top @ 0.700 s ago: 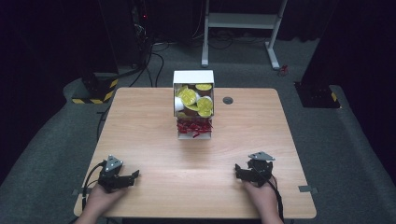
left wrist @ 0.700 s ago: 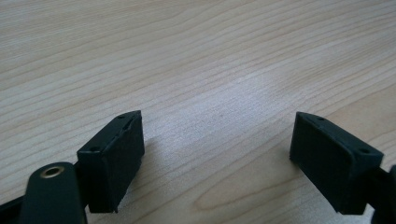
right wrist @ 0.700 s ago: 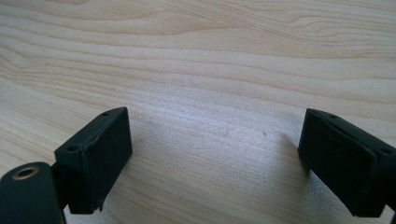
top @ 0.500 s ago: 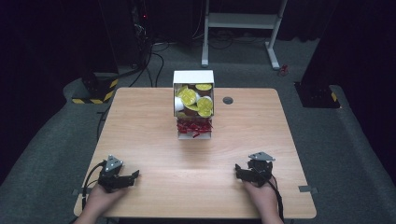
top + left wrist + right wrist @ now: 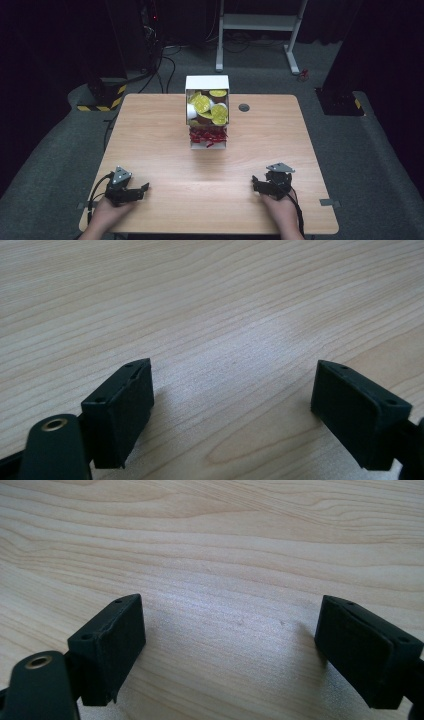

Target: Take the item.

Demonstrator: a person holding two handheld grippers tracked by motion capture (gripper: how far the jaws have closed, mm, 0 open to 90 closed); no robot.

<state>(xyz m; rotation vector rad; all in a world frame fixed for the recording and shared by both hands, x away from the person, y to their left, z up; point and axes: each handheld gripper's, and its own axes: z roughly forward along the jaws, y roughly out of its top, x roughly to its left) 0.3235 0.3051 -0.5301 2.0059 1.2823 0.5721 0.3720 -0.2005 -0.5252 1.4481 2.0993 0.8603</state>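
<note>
A white box [image 5: 207, 85] stands at the far middle of the wooden table [image 5: 160, 150], its open front showing yellow round pieces [image 5: 201, 103] above red shredded filling [image 5: 207, 136]. My left gripper [image 5: 140, 190] rests near the front left edge, held by a hand, jaws wide apart over bare wood [image 5: 230, 375]. My right gripper [image 5: 257, 184] rests near the front right edge, also open, with nothing but wood [image 5: 230, 625] between its fingers. Both sit far from the box.
A small dark round hole [image 5: 244, 107] lies in the tabletop right of the box. Beyond the table are a white desk frame [image 5: 260, 22], cables on grey carpet and yellow-black striped bases [image 5: 102, 97].
</note>
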